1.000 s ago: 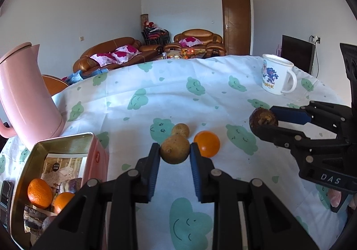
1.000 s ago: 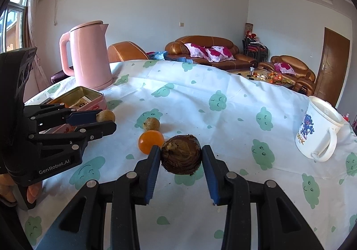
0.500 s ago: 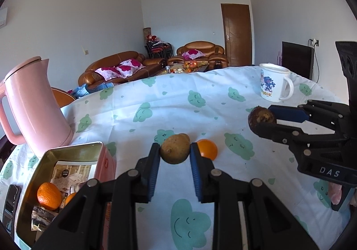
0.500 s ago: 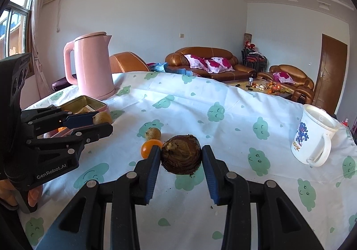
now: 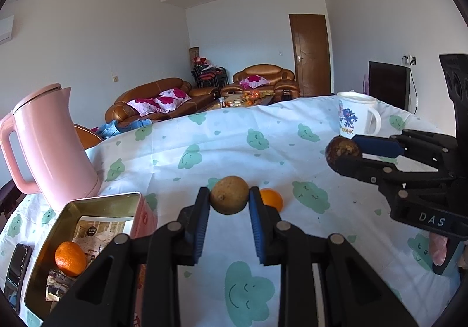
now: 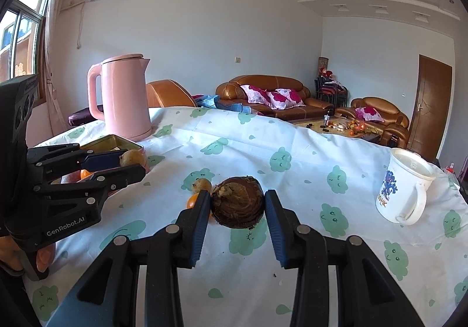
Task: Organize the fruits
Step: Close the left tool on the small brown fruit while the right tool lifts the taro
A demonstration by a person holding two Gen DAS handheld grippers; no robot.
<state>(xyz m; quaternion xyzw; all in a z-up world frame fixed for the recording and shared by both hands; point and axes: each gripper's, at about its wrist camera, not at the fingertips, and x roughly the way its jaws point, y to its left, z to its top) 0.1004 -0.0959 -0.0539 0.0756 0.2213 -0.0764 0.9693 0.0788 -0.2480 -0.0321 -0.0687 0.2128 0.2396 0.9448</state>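
open metal tin (image 5: 87,207) sits on the tabletop (image 5: 263,134) just in front of the pink kettle (image 5: 49,140), touching or nearly touching its base. inside the tin: one orange (image 5: 70,258) at the near end, a printed paper liner, some dark wrappers below the orange. right wrist view shows a second orange piece and a reddish fruit in the tin, partly hidden behind the left tongs (image 6: 128,164).

white mug (image 6: 405,185) with blue print stands far across the tabletop from the kettle, well apart from the tin; contents not visible.

left tongs (image 5: 229,198): closed part-way, clamped on a tan-brown round fruit (image 5: 229,195), pads pressing both its sides, held up off the cloth, beside the tin on the side away from the kettle.

right tongs (image 6: 237,202): set wider, gripping a dark brown, rough, fibrous round item (image 6: 237,202), held above the cloth, farther from the kettle than the left tongs.

loose on the tabletop beyond the tongs, between tin and mug: a small orange (image 5: 272,199) and a small brown fruit (image 6: 201,184) next to each other.
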